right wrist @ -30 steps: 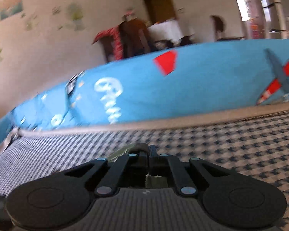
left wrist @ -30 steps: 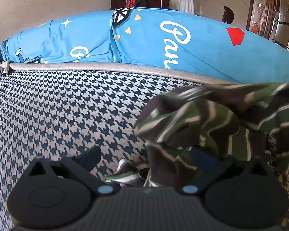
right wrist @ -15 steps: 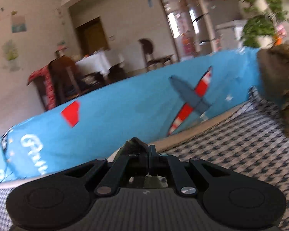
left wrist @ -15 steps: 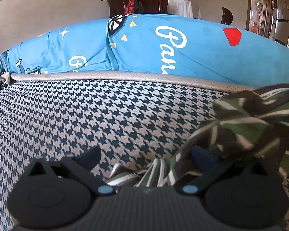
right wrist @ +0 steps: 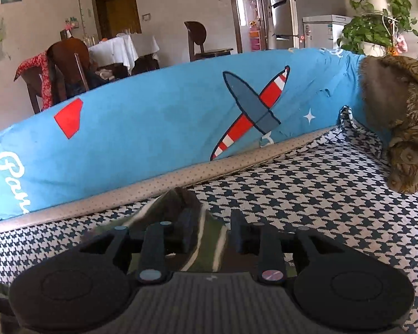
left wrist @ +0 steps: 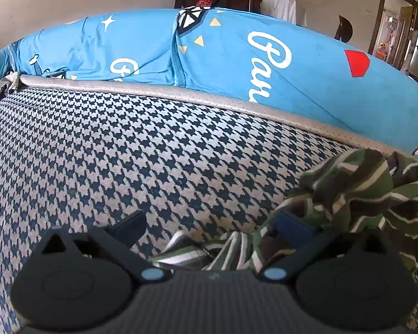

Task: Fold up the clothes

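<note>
The right claw point(right wrist: 207, 229) is now showing its jaws parted, where a half second ago they were pinched tight together on cloth; the green striped garment point(left wrist: 356, 194) is dropping lower in the left view than it was a second ago.

In the right wrist view, a fold of the garment point(right wrist: 206, 247) is lying in the gap between the narrowly parted jaws, so the right claw is looking as if it is letting go, not gripping. In the left wrist view, the left claw point(left wrist: 209, 224) is standing wide, with striped cloth bunching between the fingers at lower centre and heaping up over the right finger toward the right edge of the frame. Nothing is being pinched there.

The garment is resting crumpled on the houndstooth sofa seat point(left wrist: 125, 153), in front of the blue printed cushion cover point(left wrist: 237, 64) running across the top of both frames. Judging by the heap, folding is hardly begun: the cloth is still needing to be spread flat before any fold is being made.

No basket, box or other container is showing in either view. A brown patterned cushion point(right wrist: 404, 117) is sitting at the right edge of the right view.
</note>
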Demonstrator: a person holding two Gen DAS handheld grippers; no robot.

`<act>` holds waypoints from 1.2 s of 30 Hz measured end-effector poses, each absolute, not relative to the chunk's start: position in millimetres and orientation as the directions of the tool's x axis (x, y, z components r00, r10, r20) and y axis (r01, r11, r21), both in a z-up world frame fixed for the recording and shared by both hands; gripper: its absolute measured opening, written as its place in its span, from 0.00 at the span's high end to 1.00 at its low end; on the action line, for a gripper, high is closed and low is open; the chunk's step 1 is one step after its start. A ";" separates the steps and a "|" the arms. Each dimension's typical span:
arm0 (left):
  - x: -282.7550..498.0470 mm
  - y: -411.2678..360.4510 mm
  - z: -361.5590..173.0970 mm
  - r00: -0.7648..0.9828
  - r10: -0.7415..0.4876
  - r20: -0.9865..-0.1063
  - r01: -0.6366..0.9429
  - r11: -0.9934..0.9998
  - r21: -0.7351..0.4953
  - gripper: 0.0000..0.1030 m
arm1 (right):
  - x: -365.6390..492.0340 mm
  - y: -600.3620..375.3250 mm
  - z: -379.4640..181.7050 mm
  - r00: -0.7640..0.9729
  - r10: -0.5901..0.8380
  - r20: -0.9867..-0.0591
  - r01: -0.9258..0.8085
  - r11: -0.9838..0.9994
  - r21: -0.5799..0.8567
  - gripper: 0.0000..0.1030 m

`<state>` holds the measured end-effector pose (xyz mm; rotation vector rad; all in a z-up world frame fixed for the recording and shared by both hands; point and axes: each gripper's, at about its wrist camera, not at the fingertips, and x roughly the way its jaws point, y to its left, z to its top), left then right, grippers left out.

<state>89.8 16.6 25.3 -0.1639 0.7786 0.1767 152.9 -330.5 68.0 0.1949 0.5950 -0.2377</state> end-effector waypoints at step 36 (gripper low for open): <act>82.1 6.9 25.7 0.653 0.036 -0.757 -0.141 0.987 -0.074 0.00 | 130.9 -175.5 44.7 0.600 0.526 -0.603 -0.357 0.850 0.387 0.57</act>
